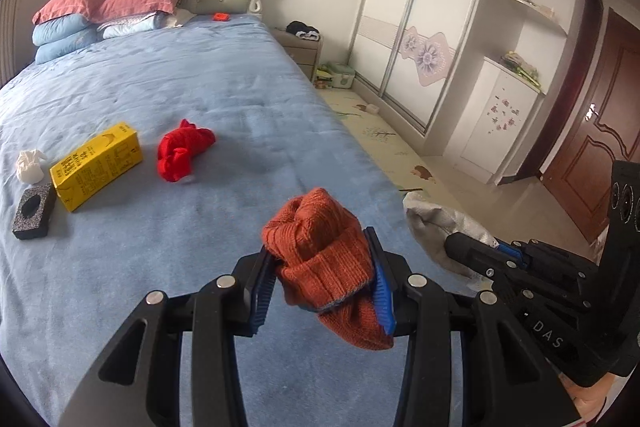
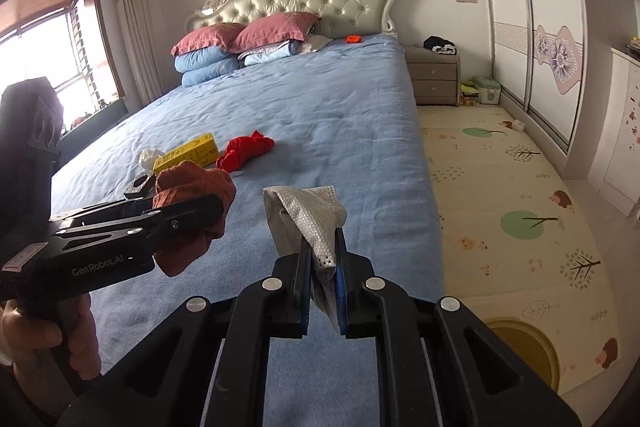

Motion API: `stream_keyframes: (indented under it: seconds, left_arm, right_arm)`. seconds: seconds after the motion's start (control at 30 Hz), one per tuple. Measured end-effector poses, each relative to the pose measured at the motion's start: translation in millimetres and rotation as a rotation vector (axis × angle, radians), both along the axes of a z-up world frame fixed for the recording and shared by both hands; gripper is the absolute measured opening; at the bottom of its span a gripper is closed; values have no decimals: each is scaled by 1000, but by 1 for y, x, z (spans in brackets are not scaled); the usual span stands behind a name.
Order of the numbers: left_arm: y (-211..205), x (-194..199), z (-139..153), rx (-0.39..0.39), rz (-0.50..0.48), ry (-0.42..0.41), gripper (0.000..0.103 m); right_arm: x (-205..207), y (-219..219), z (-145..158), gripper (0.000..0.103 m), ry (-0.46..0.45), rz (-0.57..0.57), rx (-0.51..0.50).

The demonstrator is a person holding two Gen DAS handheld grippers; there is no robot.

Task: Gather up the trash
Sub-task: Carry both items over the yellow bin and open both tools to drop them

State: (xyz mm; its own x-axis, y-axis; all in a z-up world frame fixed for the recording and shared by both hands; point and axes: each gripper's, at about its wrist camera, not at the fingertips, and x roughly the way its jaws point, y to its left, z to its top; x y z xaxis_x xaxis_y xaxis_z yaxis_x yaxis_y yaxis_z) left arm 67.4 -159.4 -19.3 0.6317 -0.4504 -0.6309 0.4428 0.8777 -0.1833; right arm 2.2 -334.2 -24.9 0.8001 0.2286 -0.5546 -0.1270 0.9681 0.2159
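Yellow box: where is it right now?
Yellow box lies on the blue bed, left in the left wrist view, between the white tissue and red cloth.

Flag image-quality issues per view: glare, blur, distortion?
Left wrist: strong fisheye bending of the wardrobe and dark vignette corners; the orange knit piece in the left claw is sharp; soft shadow beside the yellow box. Right wrist: the window is blown out, the glare hiding what lies outside it; the grey woven bag in the right claw stays crisp; the floor mat curves.
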Motion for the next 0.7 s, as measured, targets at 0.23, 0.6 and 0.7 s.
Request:
stream_keyframes:
  seconds: [0.23,0.6,0.7]
  left_arm:
    - [-62,-27,-2,4,-163,8,42]
    - [-165,-65,-36,55,-427,111,42]
    - [-194,-71,-55,100,-473,158,42]
  right_arm:
    - [-53,-49,7,10,-38,-137,13]
    - [-124,-117,-24,10,-4,-369,72]
    - [-137,-135,-43,11,39,-421,95]
